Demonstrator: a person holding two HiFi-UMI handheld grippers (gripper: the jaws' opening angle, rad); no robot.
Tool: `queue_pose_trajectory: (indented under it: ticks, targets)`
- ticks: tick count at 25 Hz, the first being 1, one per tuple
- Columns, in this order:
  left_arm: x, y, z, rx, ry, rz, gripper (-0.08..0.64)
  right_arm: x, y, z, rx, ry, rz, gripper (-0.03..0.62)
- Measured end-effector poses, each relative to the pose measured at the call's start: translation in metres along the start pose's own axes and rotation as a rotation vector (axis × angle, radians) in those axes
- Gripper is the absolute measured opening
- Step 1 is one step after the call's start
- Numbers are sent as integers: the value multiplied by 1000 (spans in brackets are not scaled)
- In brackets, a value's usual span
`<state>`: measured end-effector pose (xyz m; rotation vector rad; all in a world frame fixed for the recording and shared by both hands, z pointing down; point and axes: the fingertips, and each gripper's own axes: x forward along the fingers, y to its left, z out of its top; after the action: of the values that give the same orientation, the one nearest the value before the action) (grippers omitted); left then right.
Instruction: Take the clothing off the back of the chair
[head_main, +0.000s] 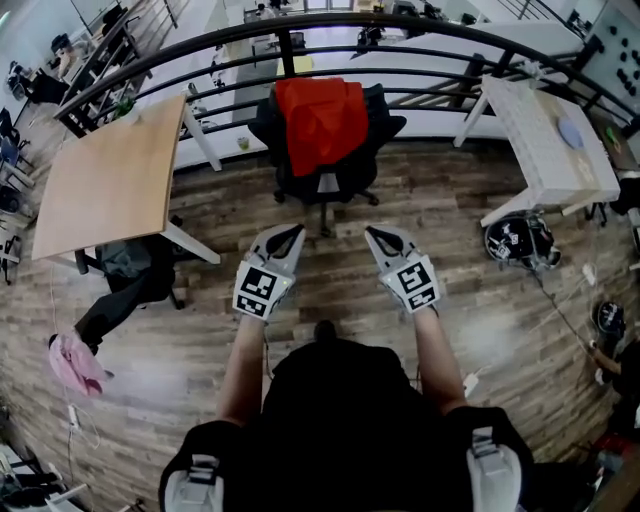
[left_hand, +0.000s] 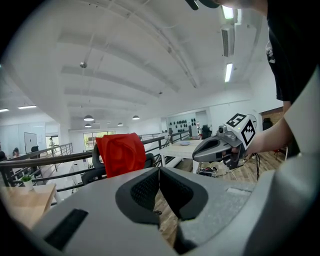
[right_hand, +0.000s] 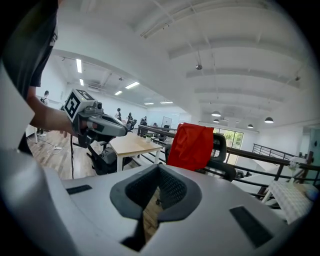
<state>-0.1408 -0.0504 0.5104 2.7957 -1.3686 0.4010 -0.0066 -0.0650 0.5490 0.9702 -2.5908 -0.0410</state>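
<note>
While the red clothing (head_main: 322, 122) drapes the chair (head_main: 385, 125) well ahead, untouched, the left tongs (head_main: 288, 236) and right tongs (head_main: 377, 238) are pressed together, empty, so the entire removal is yet to do.

Matt red cloth clothing (head_main: 322, 120) at twelve o'clock, smooth pale wood table (head_main: 110, 185) at ten o'clock, black metal railing (head_main: 288, 55), grainy wood-plank floor (head_main: 470, 260), matt grey plastic left gripper (head_main: 288, 234) and right gripper (head_main: 376, 236), rough-textured dark fingers (left_hand: 145, 190)
</note>
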Motion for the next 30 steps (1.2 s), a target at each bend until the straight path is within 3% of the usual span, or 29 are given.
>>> queue_pose_trajectory:
  ticks: [11, 21, 30]
  targets:
    - [12, 29, -8, 4, -6, -36, 5, 28, -5, 1, 4, 12, -34, -2]
    - [29, 26, -10, 13, 12, -70, 5, 27, -17, -7, 18, 23, -50, -2]
    - [60, 39, -5, 7, 25, -52, 5, 49, -51, 0, 4, 11, -27, -2]
